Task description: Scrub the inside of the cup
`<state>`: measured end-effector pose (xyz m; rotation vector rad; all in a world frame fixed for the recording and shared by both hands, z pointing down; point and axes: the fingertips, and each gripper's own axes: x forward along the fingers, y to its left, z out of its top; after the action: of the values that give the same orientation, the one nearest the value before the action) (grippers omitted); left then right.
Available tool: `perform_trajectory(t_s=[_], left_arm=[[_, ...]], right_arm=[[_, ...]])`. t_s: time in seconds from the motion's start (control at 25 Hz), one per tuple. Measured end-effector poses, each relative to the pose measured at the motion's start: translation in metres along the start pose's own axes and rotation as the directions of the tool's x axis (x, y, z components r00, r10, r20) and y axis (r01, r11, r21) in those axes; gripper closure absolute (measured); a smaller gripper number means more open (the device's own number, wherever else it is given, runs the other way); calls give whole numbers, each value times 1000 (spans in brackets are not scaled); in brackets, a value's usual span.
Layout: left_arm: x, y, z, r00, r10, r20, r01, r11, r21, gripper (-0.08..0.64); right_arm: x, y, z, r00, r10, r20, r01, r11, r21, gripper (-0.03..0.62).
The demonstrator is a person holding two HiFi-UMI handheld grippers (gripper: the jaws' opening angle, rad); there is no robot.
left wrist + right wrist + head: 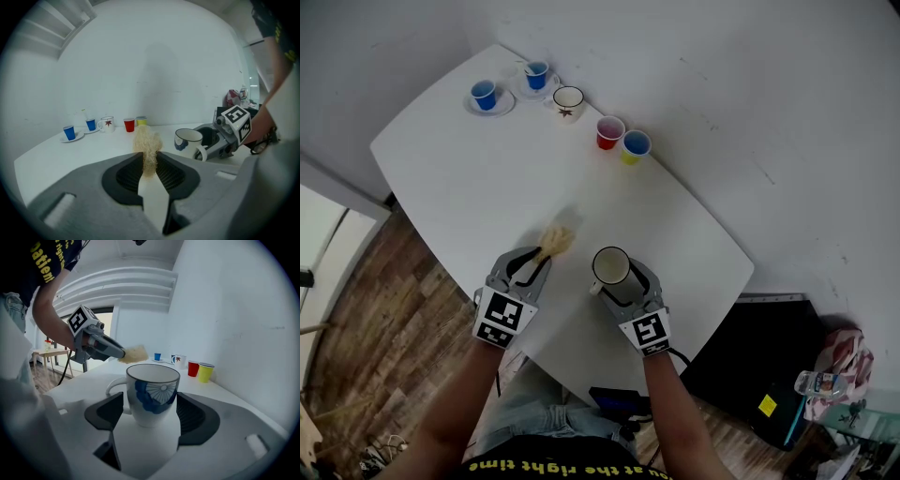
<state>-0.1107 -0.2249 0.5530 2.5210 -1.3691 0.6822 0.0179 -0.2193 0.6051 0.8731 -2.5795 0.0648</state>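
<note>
A white cup (152, 392) with a blue flower print stands upright on the white table (469, 187), handle to the left in the right gripper view. My right gripper (151, 411) is open around it, its pads a little off the cup's sides. In the head view the cup (610, 266) sits near the table's front edge with the right gripper (621, 277) behind it. My left gripper (149, 164) is shut on a straw-coloured fibre scrubber (147, 145), held just left of the cup (188, 140) and apart from it. The scrubber (558, 241) sticks out past the fingertips.
Along the table's far edge stand two blue cups on saucers (484, 94) (536, 74), a white mug with a leaf print (568, 101), a red cup (609, 131) and a yellow cup (635, 145). A black box (759, 366) sits on the floor to the right.
</note>
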Motion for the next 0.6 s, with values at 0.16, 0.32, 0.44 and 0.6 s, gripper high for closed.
perform_trajectory(t_s=[0.16, 0.32, 0.44, 0.6], left_arm=[[-1, -1, 6, 1000, -3, 13, 3, 1000, 5, 476], [-3, -2, 9, 1000, -3, 19, 3, 1000, 9, 476], [-4, -3, 10, 1000, -4, 22, 3, 1000, 12, 476], [-6, -3, 11, 1000, -4, 27, 4, 1000, 15, 476]], right_arm=[[13, 2, 5, 1000, 9, -4, -9, 1000, -2, 209], [24, 0, 9, 999, 39, -18, -39, 999, 19, 190], [30, 3, 11, 998, 56, -17, -56, 998, 17, 190], [35, 5, 13, 998, 60, -16, -60, 998, 22, 193]])
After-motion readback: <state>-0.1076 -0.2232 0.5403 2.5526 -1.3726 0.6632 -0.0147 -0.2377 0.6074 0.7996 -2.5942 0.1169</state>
